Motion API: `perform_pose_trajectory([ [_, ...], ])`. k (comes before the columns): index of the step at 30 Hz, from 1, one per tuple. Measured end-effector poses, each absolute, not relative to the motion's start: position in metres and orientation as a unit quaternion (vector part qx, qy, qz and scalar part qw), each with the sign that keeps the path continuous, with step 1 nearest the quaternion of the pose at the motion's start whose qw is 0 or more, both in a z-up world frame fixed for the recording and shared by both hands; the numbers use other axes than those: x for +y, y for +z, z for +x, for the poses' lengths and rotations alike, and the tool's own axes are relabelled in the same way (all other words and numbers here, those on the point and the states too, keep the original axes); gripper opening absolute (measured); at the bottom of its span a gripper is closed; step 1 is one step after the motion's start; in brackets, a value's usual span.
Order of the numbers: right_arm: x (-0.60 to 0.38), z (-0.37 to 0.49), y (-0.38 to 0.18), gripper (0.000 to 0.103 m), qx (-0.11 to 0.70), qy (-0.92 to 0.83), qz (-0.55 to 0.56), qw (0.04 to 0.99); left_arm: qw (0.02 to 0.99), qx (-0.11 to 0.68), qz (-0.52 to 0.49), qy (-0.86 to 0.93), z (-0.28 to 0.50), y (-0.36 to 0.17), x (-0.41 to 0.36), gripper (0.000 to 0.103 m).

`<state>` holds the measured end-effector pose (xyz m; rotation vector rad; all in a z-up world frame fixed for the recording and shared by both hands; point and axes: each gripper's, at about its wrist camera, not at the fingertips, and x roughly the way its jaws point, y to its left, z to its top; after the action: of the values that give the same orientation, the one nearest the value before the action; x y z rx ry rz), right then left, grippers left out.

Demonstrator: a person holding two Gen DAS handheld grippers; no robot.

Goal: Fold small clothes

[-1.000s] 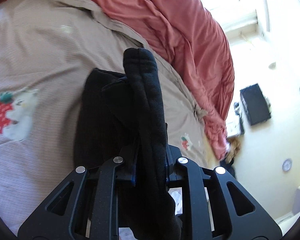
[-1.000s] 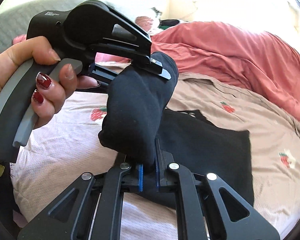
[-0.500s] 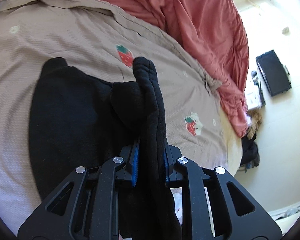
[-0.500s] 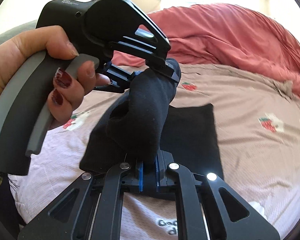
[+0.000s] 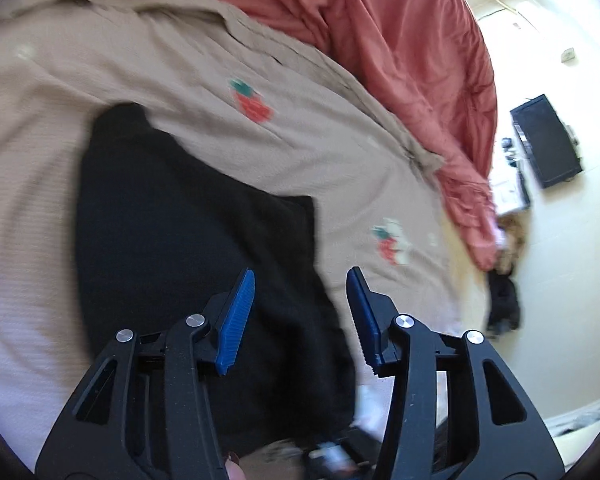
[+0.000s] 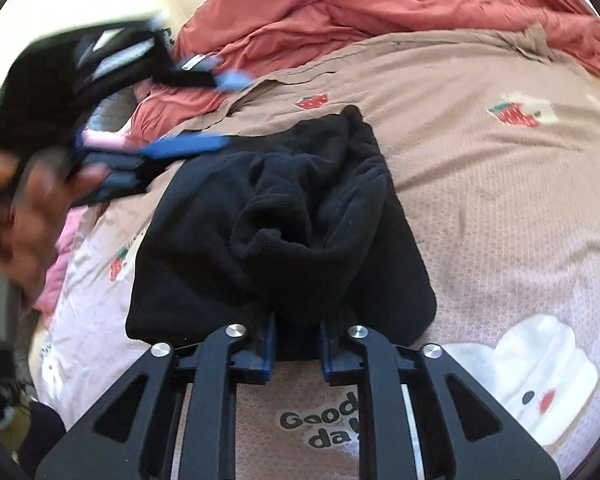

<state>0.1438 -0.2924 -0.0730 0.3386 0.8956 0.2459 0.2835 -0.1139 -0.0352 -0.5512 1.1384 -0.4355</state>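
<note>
A bundled pair of black socks (image 6: 300, 216) rests crumpled on a flat folded black garment (image 6: 180, 248) on the bed. My right gripper (image 6: 298, 344) has its blue pads on the bundle's near end, and its jaws are opening. My left gripper (image 6: 232, 110) is a blur at the upper left, held by a hand (image 6: 28, 216), away from the socks. In the left wrist view the left gripper (image 5: 300, 316) is opening, with nothing between its pads, above the black garment (image 5: 180, 232). I cannot tell the socks apart from the garment there.
The bed has a beige-pink sheet (image 6: 500, 184) printed with strawberries. A rumpled coral duvet (image 6: 380, 4) lies along the far side. Something pink (image 6: 60, 264) lies at the bed's left edge. Past the bed's right edge (image 5: 452, 264) are the floor and a black screen (image 5: 544, 140).
The left gripper has let go of the socks, opened and drawn away to the left. The socks have sunk from upright onto the black garment. The right pads have parted slightly.
</note>
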Motion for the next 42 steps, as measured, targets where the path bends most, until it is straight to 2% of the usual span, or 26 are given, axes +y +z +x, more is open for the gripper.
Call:
perform_pose_trajectory([
  [7,-0.310,0.136,-0.060,0.039,0.444,0.085,0.183,0.873,0.829,0.508,-0.195,-0.131,0.243,-0.039,-0.076,0.039],
  [12,-0.329,0.123,-0.026,0.040,0.382,0.062,0.180,0.904,0.843,0.506,-0.130,-0.129,0.227,-0.045,-0.091,0.044],
  [16,-0.342,0.142,-0.014,0.051,0.360,0.089,0.179,0.912,0.854,0.500,-0.073,-0.125,0.220,-0.048,-0.107,0.044],
  [20,-0.348,0.184,-0.027,0.052,0.400,0.142,0.203,0.882,0.862,0.493,-0.026,-0.120,0.214,-0.054,-0.118,0.044],
  [23,-0.343,0.211,-0.042,0.052,0.440,0.169,0.212,0.856,0.862,0.493,-0.031,-0.118,0.213,-0.058,-0.116,0.044],
  [33,-0.325,0.269,-0.085,0.052,0.489,0.188,0.197,0.829,0.866,0.485,-0.027,-0.117,0.205,-0.058,-0.118,0.044],
  [34,-0.324,0.272,-0.088,0.051,0.488,0.190,0.194,0.829,0.867,0.483,-0.024,-0.117,0.204,-0.057,-0.120,0.044],
  [36,-0.319,0.275,-0.090,0.043,0.483,0.195,0.183,0.834,0.869,0.481,-0.019,-0.117,0.202,-0.057,-0.121,0.045],
  [37,-0.317,0.276,-0.089,0.032,0.480,0.201,0.178,0.835,0.869,0.480,-0.018,-0.116,0.201,-0.057,-0.122,0.045],
  [39,-0.314,0.275,-0.087,0.027,0.473,0.202,0.160,0.843,0.870,0.480,-0.020,-0.114,0.201,-0.056,-0.123,0.046],
  [40,-0.313,0.274,-0.086,0.015,0.468,0.202,0.154,0.847,0.869,0.480,-0.022,-0.114,0.201,-0.056,-0.122,0.047],
  [41,-0.312,0.275,-0.085,0.009,0.464,0.203,0.149,0.849,0.869,0.481,-0.028,-0.114,0.201,-0.055,-0.121,0.047],
  [42,-0.312,0.274,-0.083,0.008,0.461,0.205,0.146,0.851,0.869,0.481,-0.032,-0.113,0.201,-0.055,-0.121,0.047],
])
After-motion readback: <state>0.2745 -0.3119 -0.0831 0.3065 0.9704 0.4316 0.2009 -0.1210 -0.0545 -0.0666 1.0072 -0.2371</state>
